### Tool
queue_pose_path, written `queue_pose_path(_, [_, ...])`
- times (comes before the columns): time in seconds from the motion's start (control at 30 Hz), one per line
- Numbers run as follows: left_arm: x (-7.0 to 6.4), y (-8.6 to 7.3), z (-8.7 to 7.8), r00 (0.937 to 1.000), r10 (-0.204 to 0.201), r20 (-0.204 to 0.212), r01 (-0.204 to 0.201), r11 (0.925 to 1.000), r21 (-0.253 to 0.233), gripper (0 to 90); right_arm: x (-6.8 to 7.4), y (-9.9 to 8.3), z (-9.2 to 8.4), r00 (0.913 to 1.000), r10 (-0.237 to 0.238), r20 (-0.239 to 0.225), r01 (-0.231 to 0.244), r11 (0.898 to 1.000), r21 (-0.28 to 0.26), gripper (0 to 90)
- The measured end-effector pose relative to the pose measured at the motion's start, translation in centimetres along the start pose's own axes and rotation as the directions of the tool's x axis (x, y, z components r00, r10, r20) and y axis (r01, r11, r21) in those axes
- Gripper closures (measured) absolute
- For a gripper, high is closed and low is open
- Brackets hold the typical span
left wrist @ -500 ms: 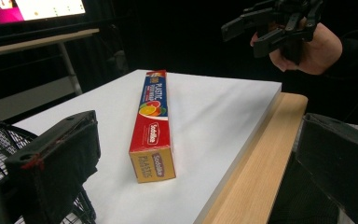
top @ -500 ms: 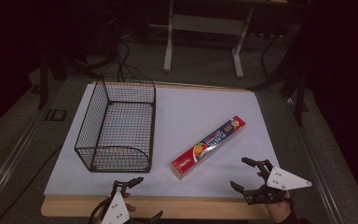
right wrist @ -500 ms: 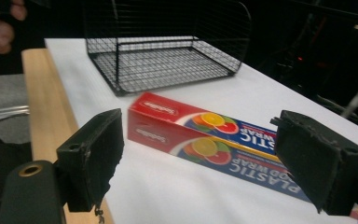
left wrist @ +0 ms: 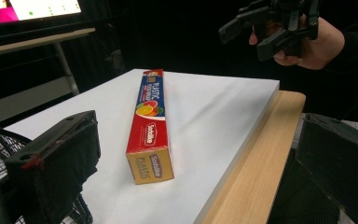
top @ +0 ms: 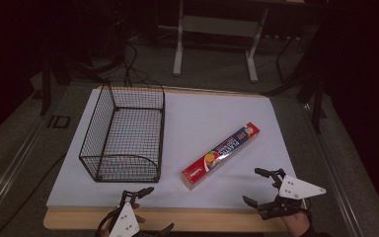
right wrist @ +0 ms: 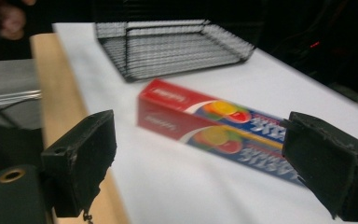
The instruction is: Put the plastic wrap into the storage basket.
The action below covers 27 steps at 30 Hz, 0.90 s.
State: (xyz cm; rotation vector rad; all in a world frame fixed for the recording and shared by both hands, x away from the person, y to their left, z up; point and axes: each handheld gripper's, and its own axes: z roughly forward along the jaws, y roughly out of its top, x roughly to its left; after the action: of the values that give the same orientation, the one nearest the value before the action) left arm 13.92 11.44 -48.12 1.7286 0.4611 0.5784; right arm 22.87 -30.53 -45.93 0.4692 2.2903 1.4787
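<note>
Dim room, dark floor, table legs and cables behind; a white sheet covers the bench (top: 217,118), with a bare wooden strip along the near edge. A wire basket (top: 123,133) stands empty toward the left edge, long side running front to back, probably set there as the drop-off spot. The plastic wrap box (top: 222,154) lies flat on the sheet, diagonal, one end toward the near edge and the other toward the far right corner, just right of the basket and not touching it. Lying flat and free like that, it looks easy to pinch across its narrow sides.

Left gripper (top: 145,210) hovers over the near edge below the basket's near right corner, jaws spread, holding nothing; its view looks along the box from the near end. Right gripper (top: 261,186) hangs near the near right corner, jaws wide apart, empty, aimed at the box's long side. The box sits between the two tongs, near both, touching neither. Judging by aim, the right one is closer to a grab.
</note>
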Motion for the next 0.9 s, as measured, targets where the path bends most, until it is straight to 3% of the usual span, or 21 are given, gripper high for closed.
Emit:
queue_pose_path(0.23, [0.0, 0.0, 0.0, 1.0000, -0.001, -0.001, 0.001, 1.0000, -0.003, 0.1, -0.2, 0.6, 0.4, 0.9914, 0.061, -0.116, -0.053, 0.996, 0.065, 9.7])
queue_pose_path(0.3, [0.0, 0.0, 0.0, 1.0000, -0.002, -0.002, 0.002, 1.0000, -0.005, 0.1, -0.2, 0.7, 0.6, 0.9891, 0.067, -0.131, -0.058, 0.996, 0.074, 9.7])
queue_pose_path(0.47, [-0.1, 0.1, -0.1, 1.0000, -0.001, 0.005, 0.001, 1.0000, -0.007, 0.1, -0.4, 1.3, 0.7, 0.9899, 0.059, -0.129, -0.047, 0.994, 0.097, 9.2])
queue_pose_path(0.53, [-0.2, 0.1, -0.1, 1.0000, 0.003, 0.005, -0.002, 1.0000, -0.008, 0.1, -0.4, 1.5, 0.7, 0.9953, 0.034, -0.091, -0.024, 0.995, 0.101, 9.2])
queue_pose_path(0.6, [-0.2, 0.1, -0.1, 1.0000, 0.004, 0.004, -0.004, 1.0000, -0.006, 0.1, -0.7, 1.8, 0.8, 0.9924, 0.024, -0.121, -0.010, 0.993, 0.115, 9.2])
queue_pose_path(0.9, [-0.2, 0.1, -0.1, 1.0000, 0.004, 0.000, -0.004, 1.0000, -0.007, 0.1, -2.0, 2.6, 1.6, 0.9956, -0.055, -0.076, 0.065, 0.989, 0.131, 9.2])
